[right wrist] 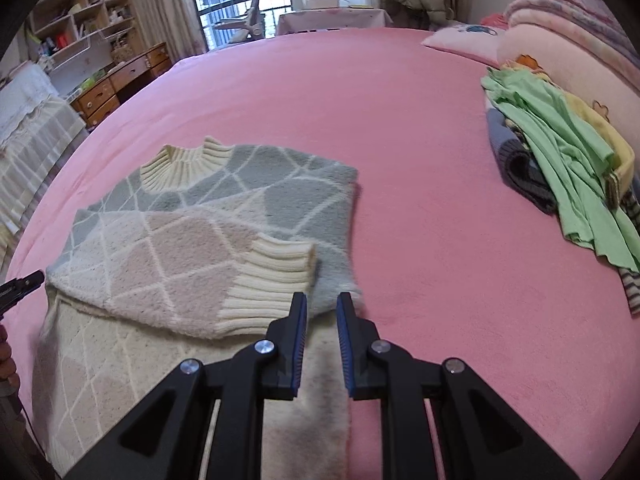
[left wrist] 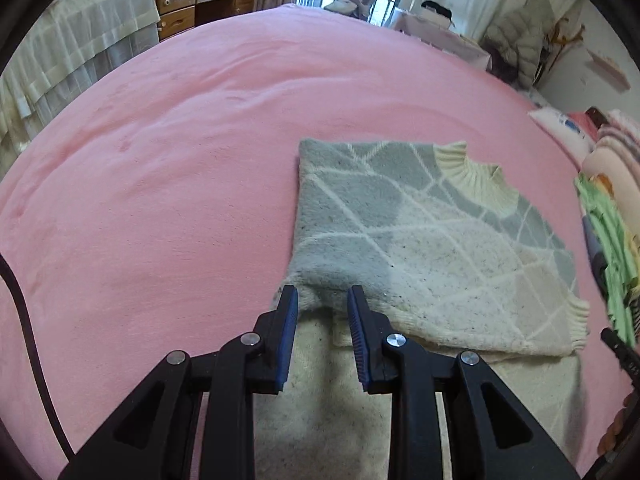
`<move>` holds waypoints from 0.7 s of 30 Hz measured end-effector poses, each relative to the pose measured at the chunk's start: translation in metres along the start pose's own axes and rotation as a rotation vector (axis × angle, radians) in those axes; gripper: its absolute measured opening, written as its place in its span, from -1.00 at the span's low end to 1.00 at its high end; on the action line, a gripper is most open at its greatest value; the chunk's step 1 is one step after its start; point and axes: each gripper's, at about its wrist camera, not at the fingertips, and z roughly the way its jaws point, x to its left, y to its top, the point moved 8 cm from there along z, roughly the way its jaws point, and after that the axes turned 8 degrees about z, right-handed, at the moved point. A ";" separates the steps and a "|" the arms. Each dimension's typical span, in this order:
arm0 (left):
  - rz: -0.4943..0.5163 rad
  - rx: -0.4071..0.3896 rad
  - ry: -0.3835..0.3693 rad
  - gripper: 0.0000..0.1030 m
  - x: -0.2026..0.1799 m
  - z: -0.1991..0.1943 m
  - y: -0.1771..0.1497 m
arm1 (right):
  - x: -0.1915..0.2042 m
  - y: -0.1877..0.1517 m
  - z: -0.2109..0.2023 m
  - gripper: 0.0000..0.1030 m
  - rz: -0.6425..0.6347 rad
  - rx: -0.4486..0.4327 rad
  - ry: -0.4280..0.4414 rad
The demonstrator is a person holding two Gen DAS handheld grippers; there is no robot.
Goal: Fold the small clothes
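A small knitted sweater [left wrist: 404,236], grey, cream and pale pink with a diamond pattern, lies on the pink bed [left wrist: 160,180]. Both sleeves are folded over its body. It also shows in the right wrist view [right wrist: 192,240], ribbed collar [right wrist: 180,164] at the far end and a ribbed cuff [right wrist: 272,280] near my fingers. My left gripper [left wrist: 322,300] is open, its fingertips at the sweater's left edge. My right gripper [right wrist: 322,306] is open, its tips over the sweater's right edge. Neither holds anything.
A pile of clothes with a green shirt [right wrist: 568,168] on top lies at the bed's right side, beside pink pillows and blankets [right wrist: 560,40]. A wooden drawer desk [left wrist: 200,4] and a window stand beyond the bed.
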 end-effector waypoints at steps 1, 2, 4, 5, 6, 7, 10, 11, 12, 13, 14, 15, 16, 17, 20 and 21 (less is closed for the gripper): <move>0.003 0.012 0.015 -0.53 0.000 0.005 -0.002 | 0.005 0.000 0.003 -0.71 -0.011 0.001 -0.002; 0.002 0.020 0.019 -0.53 0.001 0.010 -0.003 | 0.011 -0.001 0.007 -0.71 -0.023 0.004 -0.003; 0.006 0.033 0.033 -0.53 0.003 0.016 -0.006 | 0.020 -0.003 0.015 -0.71 -0.044 0.010 -0.006; 0.014 0.035 0.040 -0.53 0.005 0.018 -0.008 | 0.023 -0.004 0.020 -0.71 -0.052 0.016 -0.011; 0.027 0.039 0.055 -0.53 0.006 0.019 -0.009 | 0.023 -0.006 0.023 -0.71 -0.058 0.022 -0.018; 0.037 0.043 0.070 -0.53 0.007 0.020 -0.010 | 0.024 -0.008 0.028 -0.71 -0.067 0.031 -0.032; 0.047 0.115 0.111 -0.37 0.018 0.035 -0.019 | 0.019 -0.015 0.038 -0.71 -0.083 0.050 -0.075; 0.024 0.130 0.092 -0.37 0.023 0.037 -0.024 | 0.016 -0.017 0.039 -0.71 -0.082 0.055 -0.084; 0.006 0.119 0.070 -0.37 0.026 0.035 -0.025 | 0.015 -0.018 0.039 -0.71 -0.078 0.057 -0.086; -0.002 0.115 0.065 -0.37 0.028 0.032 -0.026 | 0.012 -0.019 0.038 -0.71 -0.072 0.059 -0.087; -0.008 0.113 0.062 -0.36 0.030 0.029 -0.027 | 0.011 -0.020 0.035 -0.71 -0.068 0.060 -0.088; -0.018 0.111 0.060 -0.30 0.032 0.025 -0.027 | 0.009 -0.020 0.032 -0.71 -0.067 0.060 -0.087; -0.026 0.112 0.058 -0.28 0.035 0.021 -0.029 | 0.008 -0.021 0.027 -0.71 -0.069 0.057 -0.089; -0.029 0.114 0.058 -0.28 0.038 0.017 -0.030 | 0.007 -0.021 0.025 -0.71 -0.072 0.054 -0.093; -0.032 0.099 0.064 -0.27 0.044 0.000 -0.036 | 0.004 -0.025 0.005 -0.71 -0.079 0.040 -0.095; -0.031 0.092 0.066 -0.26 0.046 -0.008 -0.037 | 0.003 -0.026 0.000 -0.71 -0.080 0.038 -0.093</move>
